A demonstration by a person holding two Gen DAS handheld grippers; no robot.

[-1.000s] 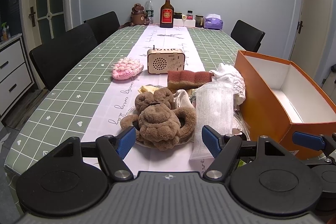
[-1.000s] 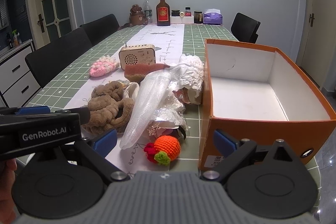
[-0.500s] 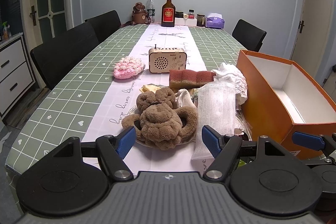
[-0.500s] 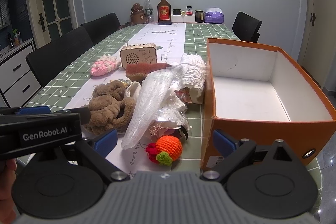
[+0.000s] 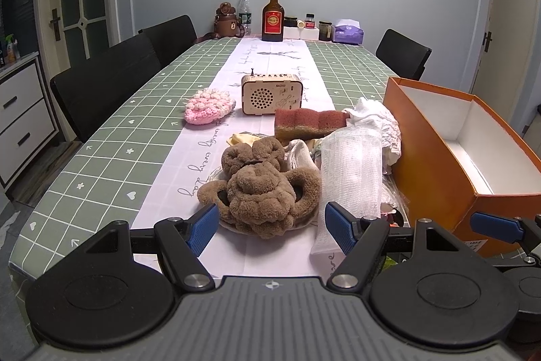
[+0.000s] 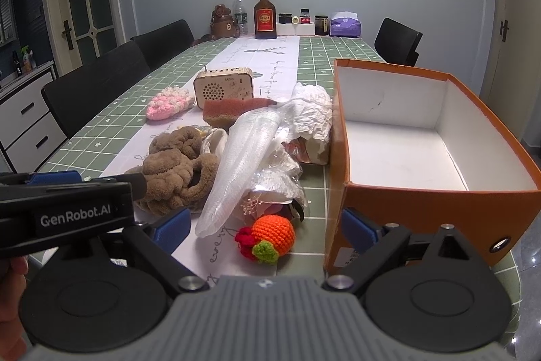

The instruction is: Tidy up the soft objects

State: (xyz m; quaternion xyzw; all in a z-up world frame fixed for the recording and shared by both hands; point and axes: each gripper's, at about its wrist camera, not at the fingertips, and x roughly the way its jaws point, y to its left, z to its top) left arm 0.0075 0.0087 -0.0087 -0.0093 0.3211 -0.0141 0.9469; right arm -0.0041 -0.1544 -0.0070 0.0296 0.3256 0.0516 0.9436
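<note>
Ahead, both my jaws stand spread, empty. Brown plush toy (image 5: 260,188) sits between the left pair; a mesh sleeve (image 5: 350,178) crowds the orange box (image 6: 436,208).

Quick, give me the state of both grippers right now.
Left gripper: open, holding nothing.
Right gripper: open, holding nothing.
</note>
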